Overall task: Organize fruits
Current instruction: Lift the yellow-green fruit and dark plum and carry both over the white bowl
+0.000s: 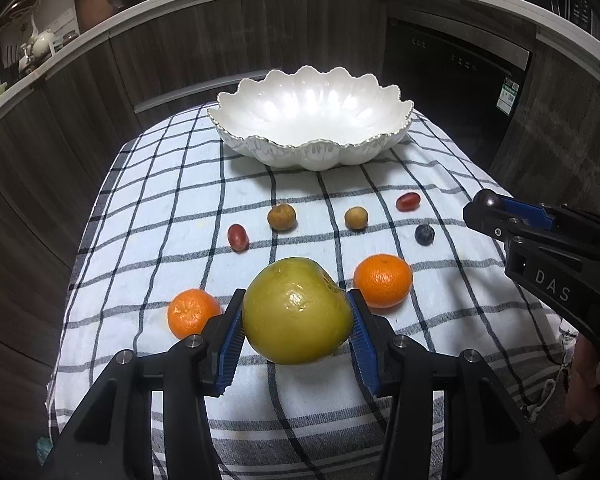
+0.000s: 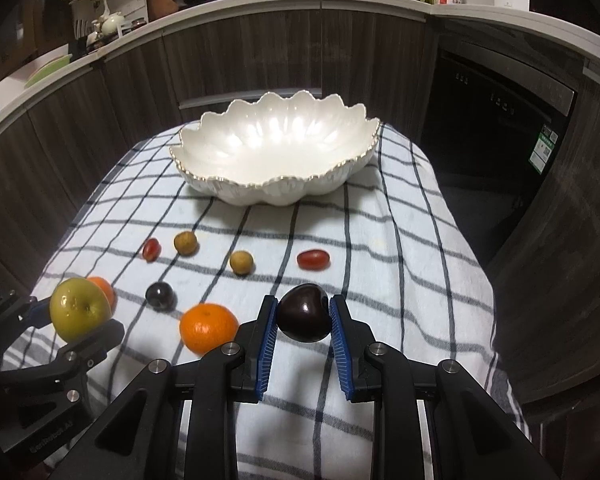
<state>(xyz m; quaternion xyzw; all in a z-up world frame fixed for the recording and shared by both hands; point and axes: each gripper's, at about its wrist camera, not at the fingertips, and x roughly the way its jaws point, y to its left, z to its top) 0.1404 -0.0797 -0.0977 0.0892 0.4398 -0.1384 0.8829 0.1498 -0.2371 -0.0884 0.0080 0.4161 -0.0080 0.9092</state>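
Gripping: left tool [image 1: 296, 320] apple [image 1: 298, 312], right tool [image 2: 304, 320] plum [image 2: 305, 318]; two mandarins [image 1: 383, 280].

Small fruits [image 1: 282, 216] before open-topped bowl [image 1: 396, 136].

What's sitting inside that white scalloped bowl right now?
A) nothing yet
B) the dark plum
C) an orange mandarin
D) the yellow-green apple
A: the white scalloped ceramic bowl shows only its bare glossy inside, while the yellow-green apple is clamped in the left gripper and the dark purple plum in the right gripper.
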